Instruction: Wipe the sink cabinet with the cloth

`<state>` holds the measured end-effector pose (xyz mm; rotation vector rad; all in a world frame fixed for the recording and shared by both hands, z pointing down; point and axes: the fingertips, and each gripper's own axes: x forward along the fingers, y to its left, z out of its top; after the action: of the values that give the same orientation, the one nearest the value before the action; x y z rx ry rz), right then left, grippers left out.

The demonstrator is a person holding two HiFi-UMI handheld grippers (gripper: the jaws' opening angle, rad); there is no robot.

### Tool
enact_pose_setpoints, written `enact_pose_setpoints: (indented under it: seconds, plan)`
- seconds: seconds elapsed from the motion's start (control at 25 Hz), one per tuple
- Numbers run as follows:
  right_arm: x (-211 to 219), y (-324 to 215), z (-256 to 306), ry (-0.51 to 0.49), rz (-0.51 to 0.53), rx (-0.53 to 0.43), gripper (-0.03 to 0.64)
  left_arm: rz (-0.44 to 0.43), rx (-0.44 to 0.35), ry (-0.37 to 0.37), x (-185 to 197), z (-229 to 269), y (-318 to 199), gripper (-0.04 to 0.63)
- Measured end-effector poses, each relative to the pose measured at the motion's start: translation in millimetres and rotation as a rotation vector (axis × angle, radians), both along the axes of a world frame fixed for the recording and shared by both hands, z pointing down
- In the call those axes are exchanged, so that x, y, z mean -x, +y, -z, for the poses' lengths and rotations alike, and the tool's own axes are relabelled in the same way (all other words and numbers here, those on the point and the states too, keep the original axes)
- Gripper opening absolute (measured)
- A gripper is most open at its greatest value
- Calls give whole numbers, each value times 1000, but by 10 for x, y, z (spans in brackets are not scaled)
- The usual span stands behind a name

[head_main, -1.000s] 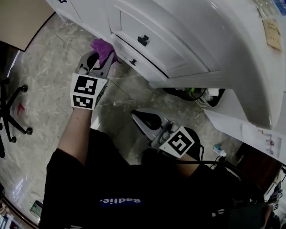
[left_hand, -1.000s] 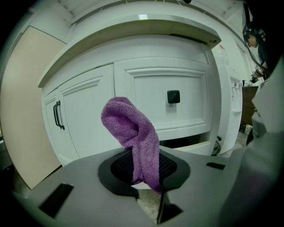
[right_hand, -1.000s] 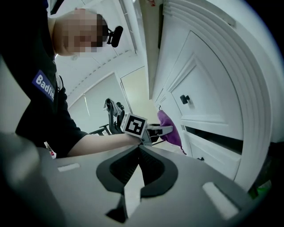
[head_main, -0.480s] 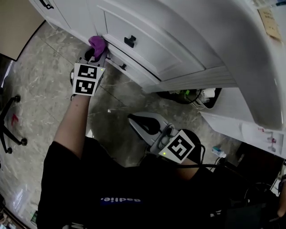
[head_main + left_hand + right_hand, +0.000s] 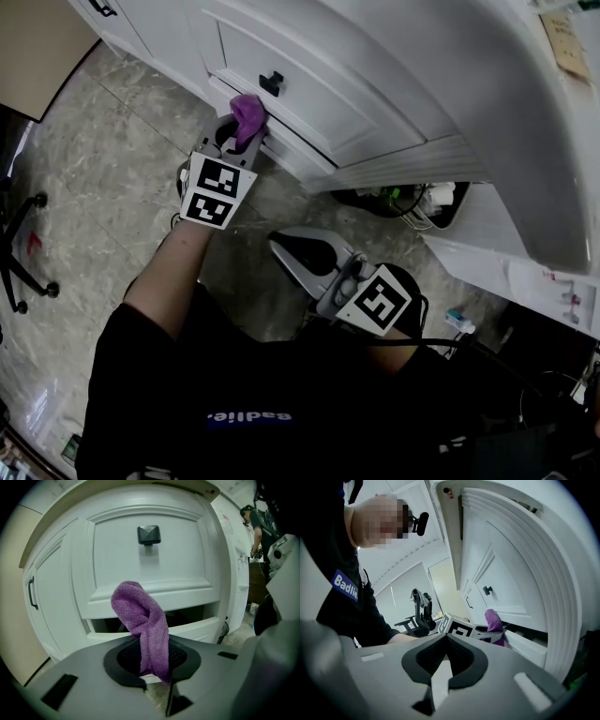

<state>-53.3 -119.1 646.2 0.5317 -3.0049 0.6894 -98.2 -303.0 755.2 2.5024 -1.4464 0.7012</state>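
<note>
Left arm stretched forward toward the sink cabinet (image 5: 356, 103), bare forearm out, marker cube facing up. Left gripper (image 5: 240, 137) has its fingers clamped on the purple cloth (image 5: 247, 114); the bunched end sticks out past the tips and sits at the lower edge of the drawer front, just below the black knob (image 5: 272, 82). Right gripper (image 5: 302, 251) is held low near the body over the tiled floor (image 5: 112, 159), pointing up-left, fingers closed together with nothing between them. Versus 0.5 s ago: the cloth was at the drawer's left corner, left of the knob; it's now slid right along that edge to under the knob. Right gripper basically unchanged.
</note>
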Motion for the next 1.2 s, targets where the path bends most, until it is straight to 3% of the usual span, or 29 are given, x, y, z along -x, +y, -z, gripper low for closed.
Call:
enact_pose_setpoints:
  seconds: [0.2,0.52,0.72,0.84,1.0,1.2]
  plan:
    - [-77,6,133,-19,4,25,2,-102,7,41,-433,8,233,86]
    - [-365,89,109,95,-26,-13,2,-313,13,70,-1199,-18,672,86]
    - [-439,82,181,91,-56,-46,2,-387,30,89,-1356,-23,873,86]
    - [-418,71,246,68,-63,-62,2,-337,43,98,-1061,-25,828,86]
    - [-337,111,223,53,-47,-48,2,-184,31,101,-337,-42,504,86]
    - [-255,148,118,61,-36,-32,2,-11,34,12,511,-328,19,86]
